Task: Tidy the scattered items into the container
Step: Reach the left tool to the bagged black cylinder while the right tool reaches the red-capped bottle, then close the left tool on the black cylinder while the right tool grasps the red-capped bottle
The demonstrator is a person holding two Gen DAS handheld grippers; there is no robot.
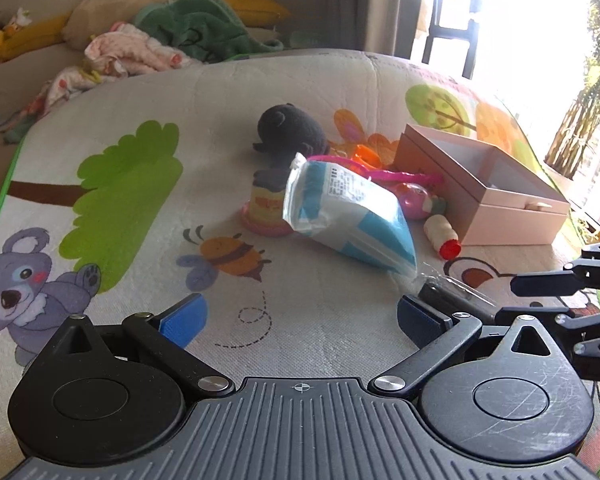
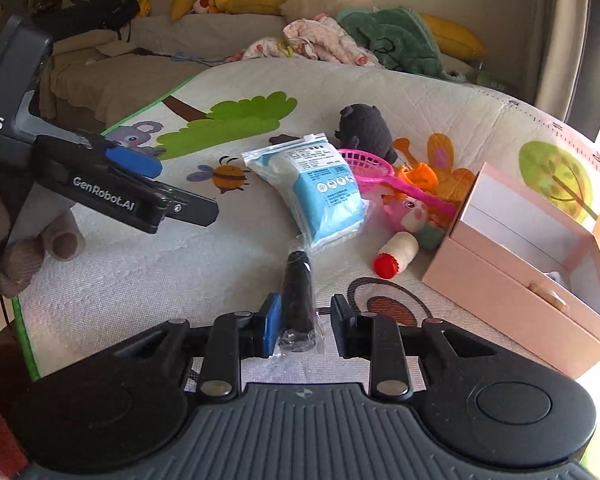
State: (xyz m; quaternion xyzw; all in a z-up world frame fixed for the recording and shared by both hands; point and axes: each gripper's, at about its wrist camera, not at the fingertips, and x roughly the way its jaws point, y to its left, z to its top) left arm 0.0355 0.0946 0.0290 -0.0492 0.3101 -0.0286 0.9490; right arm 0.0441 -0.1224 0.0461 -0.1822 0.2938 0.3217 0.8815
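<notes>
Mat (image 2: pixel 148 288): quilted fabric, soft, printed with trees, a bee and koalas. 1 black cone-shaped piece (image 2: pixel 298 300) in a crinkly clear plastic wrapper lies on it between my right gripper (image 2: pixel 305 322) fingers; long axis runs straight away from me, narrow end pointing toward the blue-and-white packet (image 2: pixel 324 196). My right fingers stand narrow around it, the blue pad (image 2: pixel 271 326) just beside the wrapper, a gap on the other side; no press visible. My left gripper (image 1: pixel 300 316) is spread wide over bare mat, holding nothing. Pink box (image 2: pixel 512 280): 1, rigid cardboard, rectangular, lid open, at the right. Also counted: 1 black plush toy (image 2: pixel 366 128), 1 pink mesh scoop (image 2: pixel 366 166), 1 small cream bottle with red cap (image 2: pixel 398 254) lying on its side near the box.
</notes>
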